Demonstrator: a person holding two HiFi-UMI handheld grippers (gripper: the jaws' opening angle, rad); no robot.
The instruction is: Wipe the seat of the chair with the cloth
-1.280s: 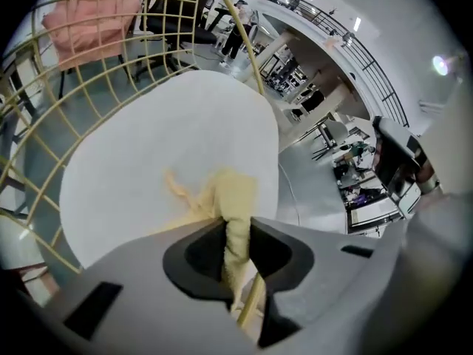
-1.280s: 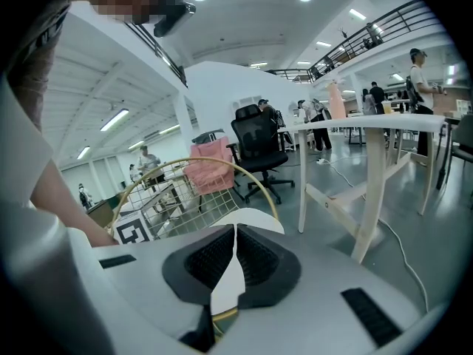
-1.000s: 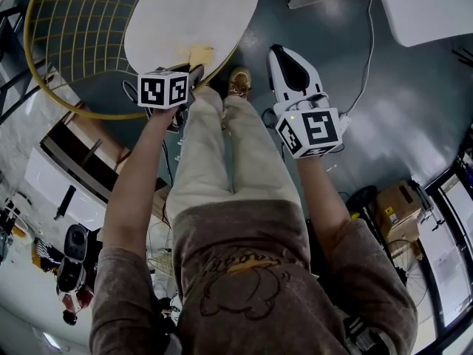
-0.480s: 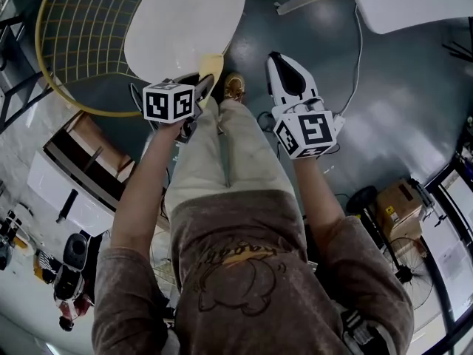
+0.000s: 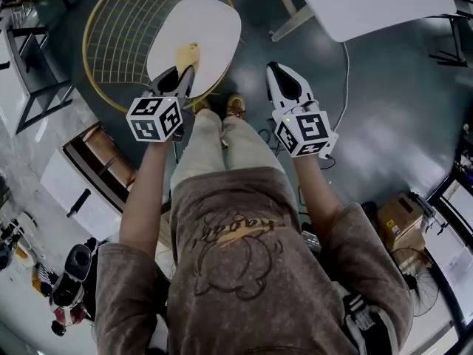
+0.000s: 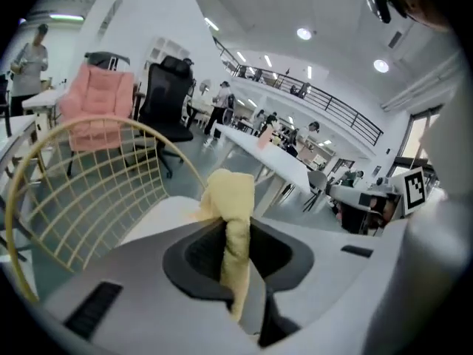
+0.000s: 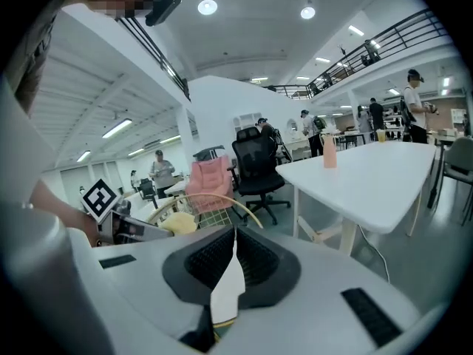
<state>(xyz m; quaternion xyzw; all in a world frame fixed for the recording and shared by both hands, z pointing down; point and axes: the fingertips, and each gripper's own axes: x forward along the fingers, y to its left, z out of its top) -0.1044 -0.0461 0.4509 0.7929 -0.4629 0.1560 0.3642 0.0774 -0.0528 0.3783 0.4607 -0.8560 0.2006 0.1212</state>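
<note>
A dark, glossy floor (image 5: pixel 384 102) fills most of the head view. A white worktop (image 5: pixel 369 2) lies at its upper right, with a white cable trailing from it across the floor. The chair (image 5: pixel 118 43) stands at the upper left, ahead of the person. It has a round back of gold wire grid and a smooth white seat (image 5: pixel 211 21) that tilts toward the person's feet. The person (image 5: pixel 236 257) wears a brown top and light trousers and holds one arm out on each side of the legs. The left gripper (image 5: pixel 185 74) reaches over the near edge of the seat, its marker cube just above the left hand. Its jaws are closed on the cloth (image 5: pixel 186 52), a soft yellow wad. A strip of it is pinched upright between the jaws, and the rest bunches out past their tips. In the head view the cloth lies over the lower middle of the white seat, but no view shows whether it touches the surface. The right gripper (image 5: pixel 277 71) is held over the bare floor to the right of the shoes, apart from the chair. Its jaws are pressed together with nothing between them. Its own view looks past them at the gold wire chair, a pink padded chair (image 7: pixel 209 180) and a black office chair (image 7: pixel 256 161) behind it.
</note>
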